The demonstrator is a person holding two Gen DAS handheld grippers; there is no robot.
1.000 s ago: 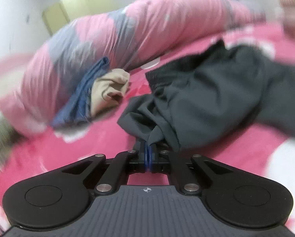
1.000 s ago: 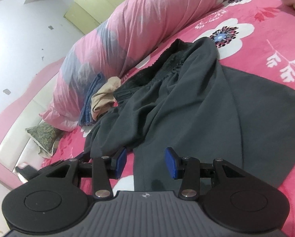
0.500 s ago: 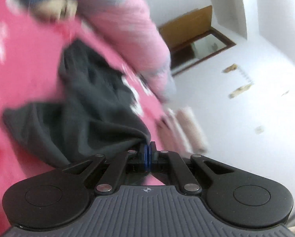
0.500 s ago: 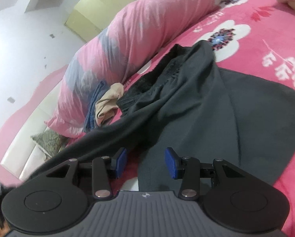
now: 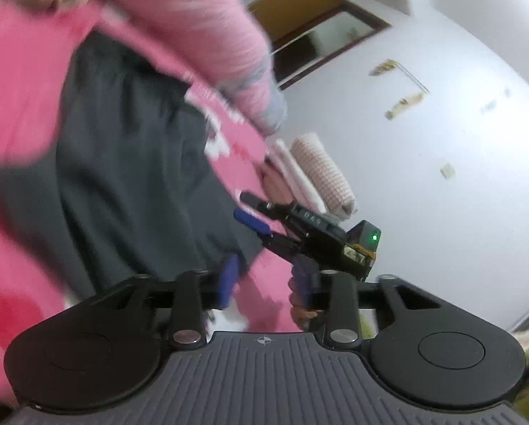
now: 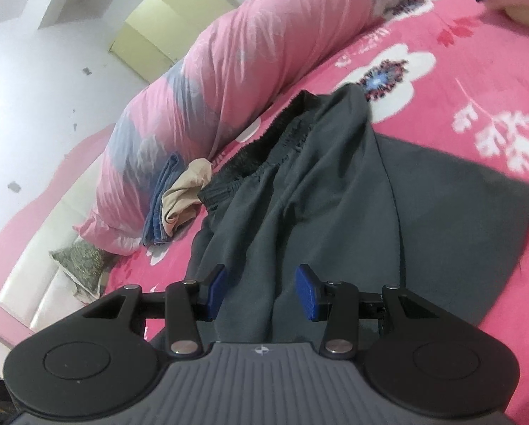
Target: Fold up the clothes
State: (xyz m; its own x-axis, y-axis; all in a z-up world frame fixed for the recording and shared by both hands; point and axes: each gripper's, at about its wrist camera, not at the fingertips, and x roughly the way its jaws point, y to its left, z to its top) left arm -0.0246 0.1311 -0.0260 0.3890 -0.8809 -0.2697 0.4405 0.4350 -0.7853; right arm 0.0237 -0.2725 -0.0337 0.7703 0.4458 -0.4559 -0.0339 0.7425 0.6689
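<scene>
Dark grey trousers (image 6: pixel 335 212) lie spread on the pink flowered bedspread (image 6: pixel 477 81), waistband toward the quilt. My right gripper (image 6: pixel 262 290) hovers open over the nearer leg; the cloth runs under the gap and the pads do not press it. In the left wrist view the picture is rolled and blurred. There the trousers (image 5: pixel 122 163) stretch away to the upper left. My left gripper (image 5: pixel 266 283) has its jaws opening, with pink bedspread in the gap and the cloth's edge just beyond the left pad. The right gripper (image 5: pixel 245 207) shows ahead of it, a green light on its body.
A long pink and grey rolled quilt (image 6: pixel 246 63) lines the far side of the bed. Folded blue and beige clothes (image 6: pixel 172 198) rest against it, near a patterned cushion (image 6: pixel 80 262). A person's hand (image 6: pixel 523 14) lies at the top right. A checked roll (image 5: pixel 321 173) sits past the bed's edge.
My left gripper was shut on the trouser cloth, swung across with it while rolling, and now its jaws have parted and let the cloth go. The right gripper has stayed put.
</scene>
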